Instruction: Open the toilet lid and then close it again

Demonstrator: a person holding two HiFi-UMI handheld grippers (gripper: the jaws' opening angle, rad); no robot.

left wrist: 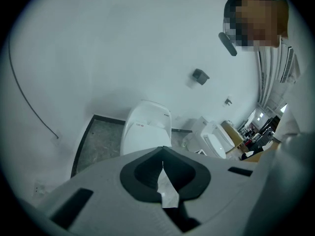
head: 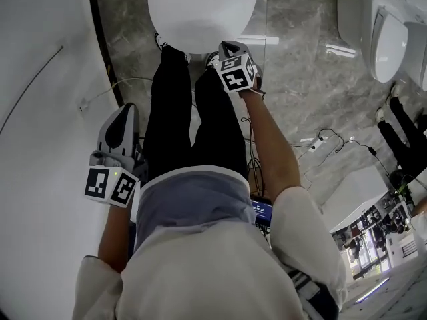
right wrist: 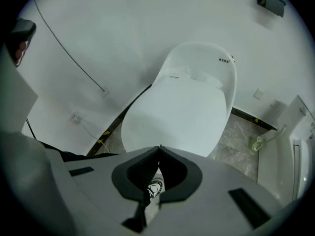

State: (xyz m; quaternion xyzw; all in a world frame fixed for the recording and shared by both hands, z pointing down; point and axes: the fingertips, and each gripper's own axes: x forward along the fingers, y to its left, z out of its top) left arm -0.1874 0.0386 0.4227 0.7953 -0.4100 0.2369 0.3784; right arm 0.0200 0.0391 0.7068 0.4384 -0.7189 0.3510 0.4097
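Observation:
The white toilet (head: 200,12) stands at the top of the head view with its lid (right wrist: 179,112) down flat on the bowl. My right gripper (head: 225,47) hangs just in front of the toilet's near edge, pointing steeply down; its jaws meet at the tip (right wrist: 159,147) and hold nothing. The left gripper (head: 125,112) is off to the left beside the person's black trousers (head: 180,112), well away from the toilet. From that side the toilet (left wrist: 146,132) shows beyond the left gripper (left wrist: 163,149), whose jaws touch at the tip with nothing in them.
A white wall (head: 40,112) runs along the left with a thin cable. On the grey marble floor (head: 300,79) lie loose cables (head: 333,142). A second toilet (head: 390,39) stands at the right, with another person's legs (head: 407,139) near it. A small dark fitting (left wrist: 200,76) is on the wall.

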